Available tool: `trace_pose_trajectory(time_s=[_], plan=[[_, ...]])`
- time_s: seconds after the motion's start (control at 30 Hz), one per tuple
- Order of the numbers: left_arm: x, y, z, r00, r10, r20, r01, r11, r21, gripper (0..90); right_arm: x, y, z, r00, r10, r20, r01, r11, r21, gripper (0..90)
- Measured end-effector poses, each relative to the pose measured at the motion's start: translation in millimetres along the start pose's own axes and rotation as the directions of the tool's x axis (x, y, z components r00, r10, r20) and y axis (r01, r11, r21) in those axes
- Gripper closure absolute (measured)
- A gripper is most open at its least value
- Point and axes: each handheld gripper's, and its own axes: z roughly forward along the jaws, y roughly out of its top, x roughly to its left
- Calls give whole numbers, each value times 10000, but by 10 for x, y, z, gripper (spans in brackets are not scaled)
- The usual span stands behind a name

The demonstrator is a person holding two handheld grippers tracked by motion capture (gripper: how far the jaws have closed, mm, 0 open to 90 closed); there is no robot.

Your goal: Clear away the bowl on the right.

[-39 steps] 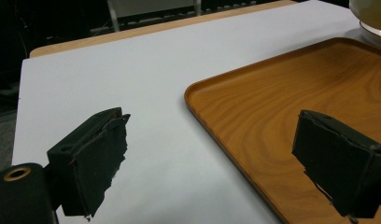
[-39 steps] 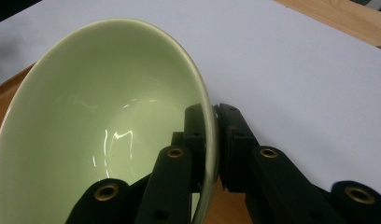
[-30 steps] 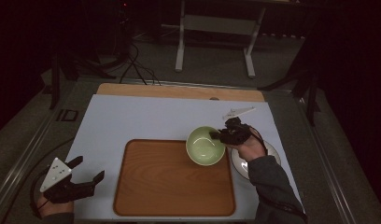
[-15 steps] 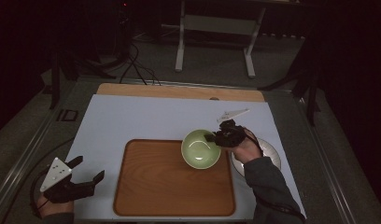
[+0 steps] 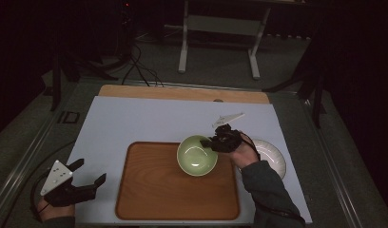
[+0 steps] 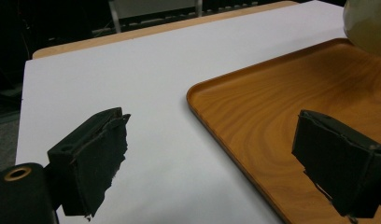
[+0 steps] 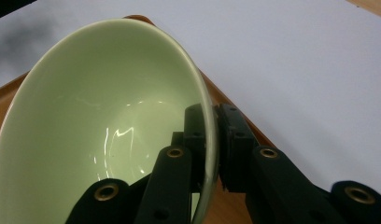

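Right claw (image 5: pixel 215 141) is clamped on the rim of the green bowl (image 5: pixel 197 155): in the right gripper view one jaw sits inside the bowl wall, the other outside, rim pinched btwn them. Bowl is pale green, glossy, smooth, w/ light glints inside and nothing in it; it looks tilted. It's just left of the claw, over the tray's (image 5: pixel 159 199) far right corner, toward the table's (image 5: pixel 135 118) right side. A white plate (image 5: pixel 274 159) lies right of the tray, by the right hand. Left claw (image 5: pixel 90 176) is open, holding nothing, near the table's near left corner.
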Motion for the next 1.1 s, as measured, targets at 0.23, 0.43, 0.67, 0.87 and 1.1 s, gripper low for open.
trace_pose_trajectory(time_s=[0.23,0.43,0.67,0.87,1.1], plan=[[2,0,-2,10000,-1,-16,1,10000,-6,100,59,22,50,9999,-73,-147,73,10000,-19,826],[5,1,-5,10000,1,-42,-1,10000,-12,101,95,36,83,9997,-138,-214,138,9999,-6,826],[9,1,-11,10000,17,-64,-17,10000,-14,101,151,53,135,9991,-232,-345,233,9997,32,826],[9,1,-12,10000,20,-70,-20,10000,-20,101,202,69,173,9983,-324,-475,325,9995,16,826],[11,0,-15,10000,-4,-71,4,10000,-51,101,249,62,235,9976,-395,-568,402,9991,103,826]])
